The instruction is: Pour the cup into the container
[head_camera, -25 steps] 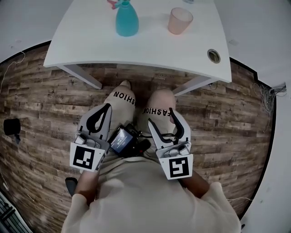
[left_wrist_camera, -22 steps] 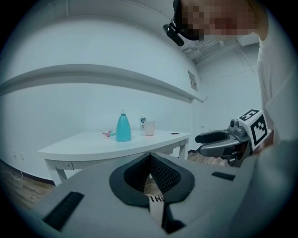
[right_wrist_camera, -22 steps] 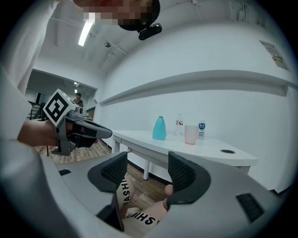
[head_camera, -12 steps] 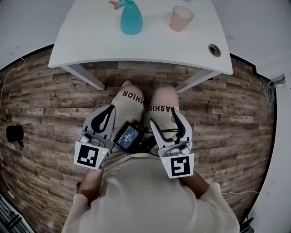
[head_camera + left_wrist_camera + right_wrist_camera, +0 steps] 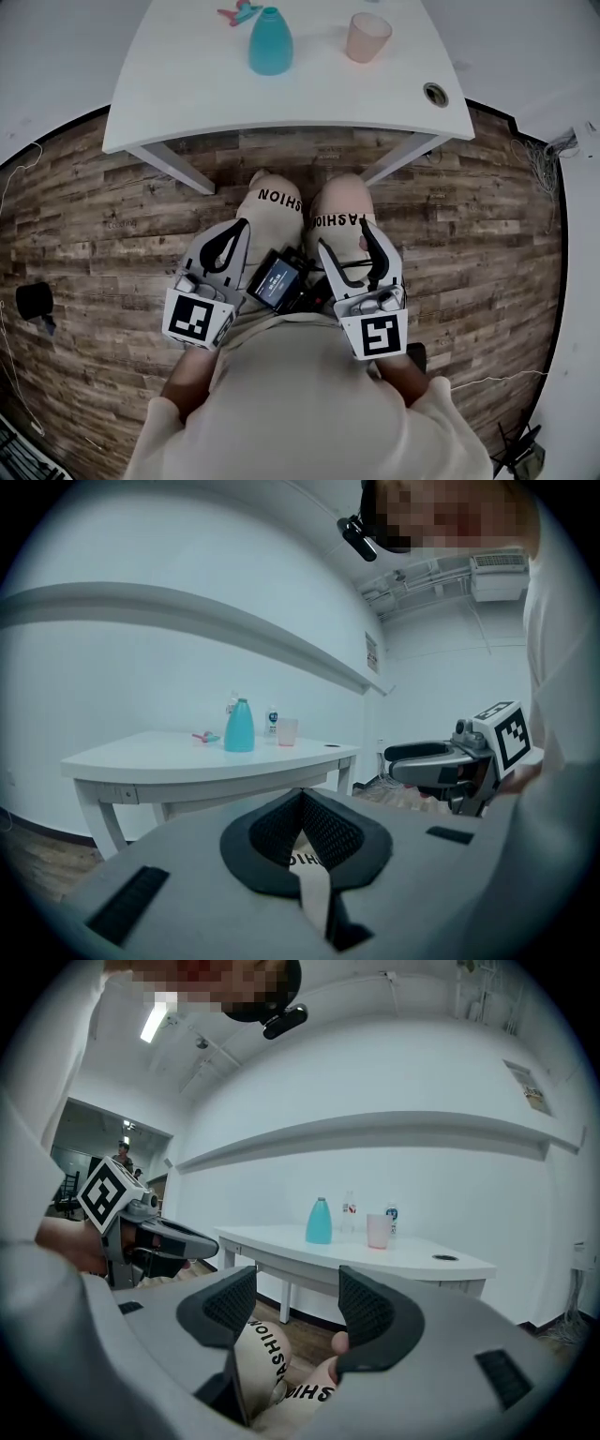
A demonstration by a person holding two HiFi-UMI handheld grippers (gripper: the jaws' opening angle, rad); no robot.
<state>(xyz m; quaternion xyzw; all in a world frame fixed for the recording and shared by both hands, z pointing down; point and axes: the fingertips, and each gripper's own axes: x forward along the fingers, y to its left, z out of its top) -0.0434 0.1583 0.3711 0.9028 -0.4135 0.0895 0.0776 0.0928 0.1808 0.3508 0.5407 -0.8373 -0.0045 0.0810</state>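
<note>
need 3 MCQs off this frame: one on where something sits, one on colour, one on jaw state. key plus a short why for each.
1. In the head view, relative to the bottle, the pink cup on the table stands:
A) to its left
B) to its right
C) on top of it

2. The bottle is:
A) red
B) teal
C) black

3. The jaws of the right gripper are:
A) shut on the cup
B) shut on nothing
C) apart, gripping nothing

Key:
1 B: the head view shows the cup to the right of the bottle.
2 B: it reads teal in every view.
3 C: the right gripper view shows the pads apart, with only the person's knee beyond them.
</note>
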